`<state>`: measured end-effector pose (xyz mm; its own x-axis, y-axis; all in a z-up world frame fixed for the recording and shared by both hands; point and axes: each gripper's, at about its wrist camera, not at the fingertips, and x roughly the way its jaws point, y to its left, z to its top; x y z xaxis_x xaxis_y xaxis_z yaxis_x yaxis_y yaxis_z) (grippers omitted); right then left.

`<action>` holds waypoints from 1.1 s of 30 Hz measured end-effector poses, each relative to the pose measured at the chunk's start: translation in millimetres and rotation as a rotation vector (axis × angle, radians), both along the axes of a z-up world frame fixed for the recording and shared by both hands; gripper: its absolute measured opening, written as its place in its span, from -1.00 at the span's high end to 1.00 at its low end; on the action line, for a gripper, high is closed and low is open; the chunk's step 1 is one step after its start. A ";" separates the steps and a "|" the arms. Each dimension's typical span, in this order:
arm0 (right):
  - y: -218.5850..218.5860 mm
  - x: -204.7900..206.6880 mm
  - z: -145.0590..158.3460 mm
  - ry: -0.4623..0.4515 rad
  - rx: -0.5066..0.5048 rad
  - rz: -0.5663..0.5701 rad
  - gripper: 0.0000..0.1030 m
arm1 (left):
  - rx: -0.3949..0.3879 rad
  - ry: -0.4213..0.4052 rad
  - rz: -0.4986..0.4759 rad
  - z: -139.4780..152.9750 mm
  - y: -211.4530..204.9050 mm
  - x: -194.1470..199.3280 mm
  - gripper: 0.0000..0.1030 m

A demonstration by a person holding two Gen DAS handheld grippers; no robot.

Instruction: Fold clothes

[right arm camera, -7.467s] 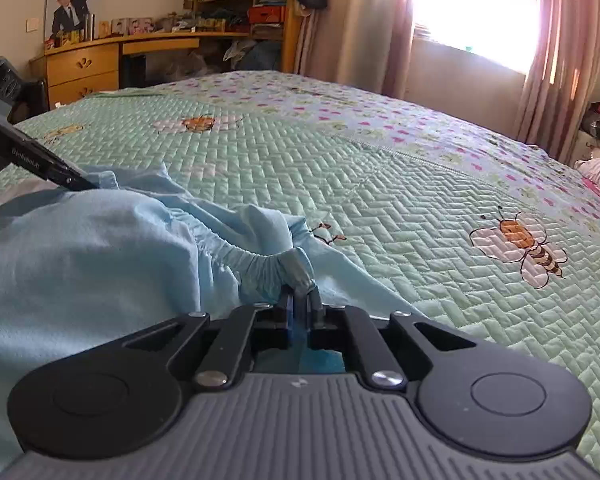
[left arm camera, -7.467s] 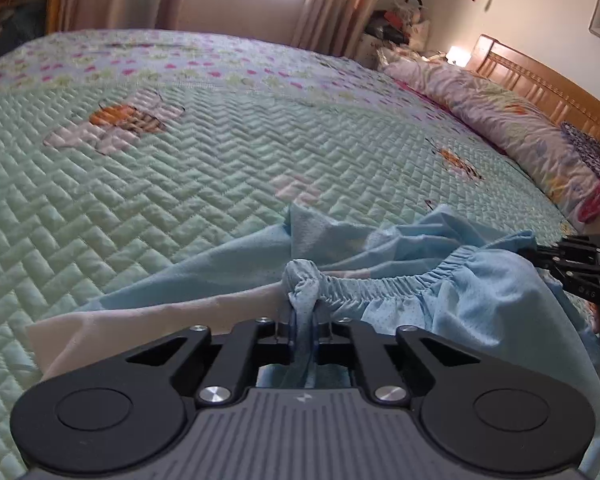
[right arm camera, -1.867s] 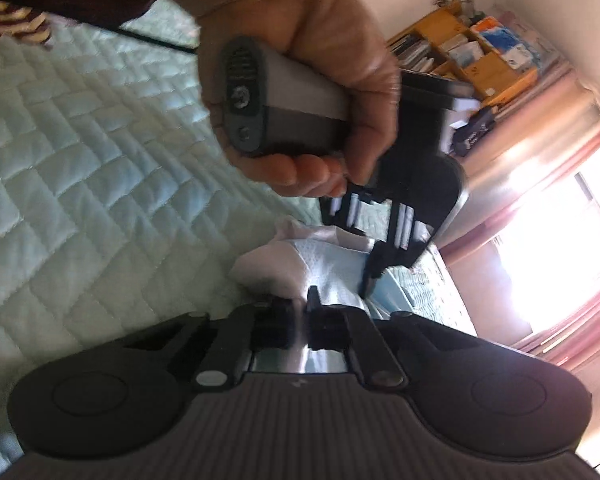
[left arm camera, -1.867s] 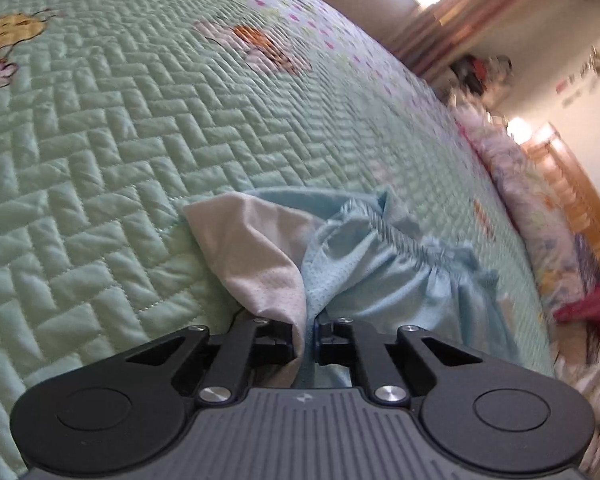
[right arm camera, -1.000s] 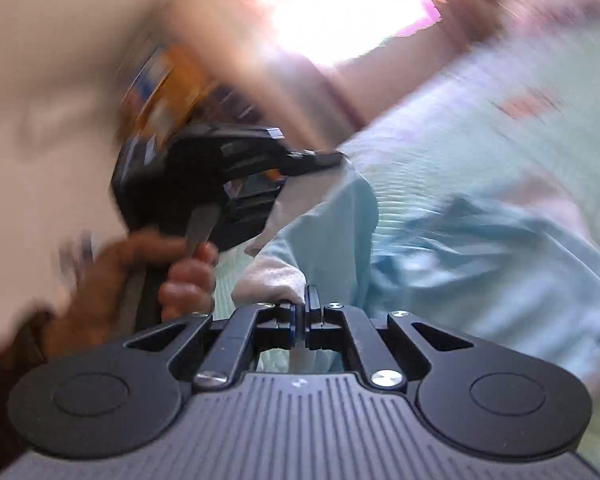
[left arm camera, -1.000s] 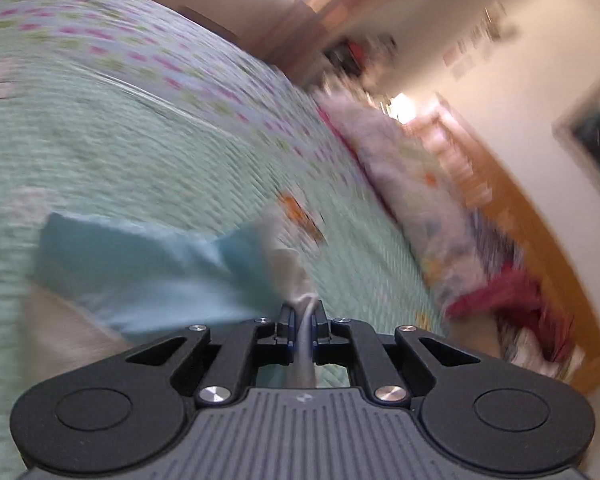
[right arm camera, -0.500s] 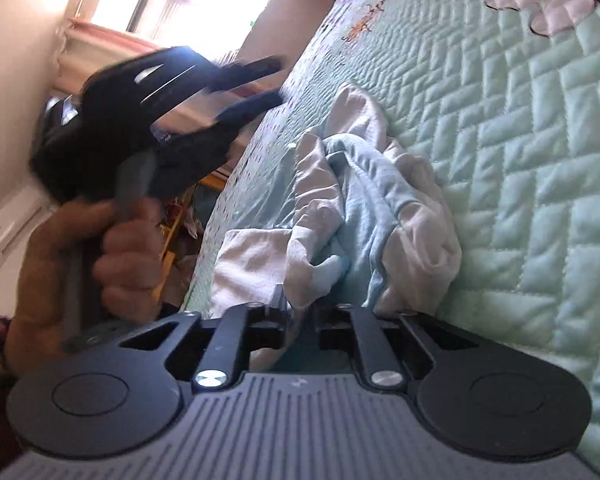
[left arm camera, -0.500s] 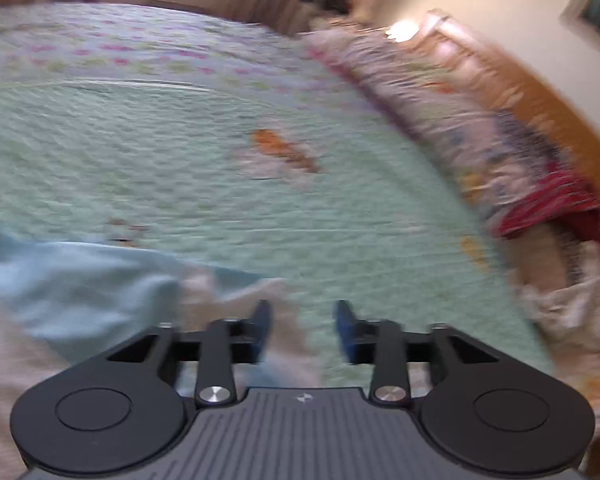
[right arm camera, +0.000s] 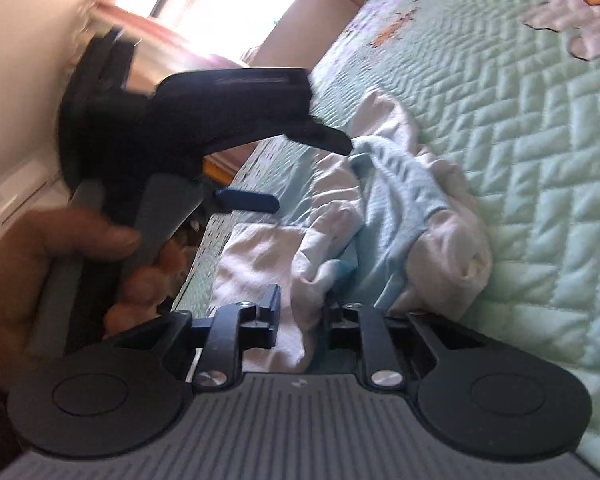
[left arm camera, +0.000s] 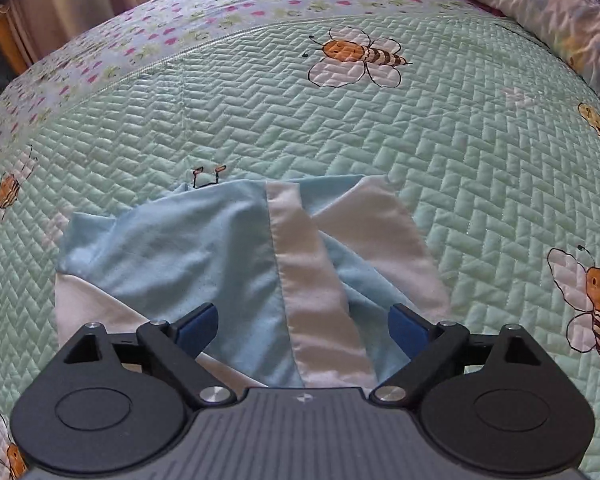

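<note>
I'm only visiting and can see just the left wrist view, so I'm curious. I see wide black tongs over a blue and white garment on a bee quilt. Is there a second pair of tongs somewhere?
Observer: Yes. The right tongs are at the edge of the blue and white garment, and their jaws are closing with white cloth between them.
Operator: What carries the tongs I look through?
Observer: A person's hand grips the handle of the left tongs. Their jaws are opening and nothing is pinched in them.
Operator: Does the garment lie flat?
Observer: Seen from the side, it is bunched into rumpled folds on the quilt.
</note>
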<state>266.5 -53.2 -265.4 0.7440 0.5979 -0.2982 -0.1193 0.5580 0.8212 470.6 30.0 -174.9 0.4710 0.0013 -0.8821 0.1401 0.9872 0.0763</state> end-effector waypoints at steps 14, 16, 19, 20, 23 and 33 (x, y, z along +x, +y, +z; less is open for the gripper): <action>56.7 -16.5 38.2 -0.210 -0.467 0.001 0.76 | 0.161 0.134 -0.161 13.8 -28.4 -27.3 -0.89; 60.6 -22.7 41.5 -0.233 -0.494 -0.008 0.76 | 0.221 0.154 -0.192 9.2 -36.4 -30.5 -0.90; 66.9 -29.2 45.2 -0.268 -0.546 -0.016 0.76 | 0.301 0.177 -0.218 3.2 -43.2 -34.8 -0.93; 68.5 -31.2 46.3 -0.278 -0.559 -0.019 0.76 | 0.331 0.181 -0.222 0.9 -44.9 -35.9 -0.94; 72.9 -36.9 49.1 -0.303 -0.588 -0.024 0.76 | 0.418 0.193 -0.249 -9.1 -51.1 -38.6 -0.94; 66.9 -36.2 44.8 -0.290 -0.521 -0.010 0.83 | 0.355 0.174 -0.188 -18.0 -39.9 -21.2 0.31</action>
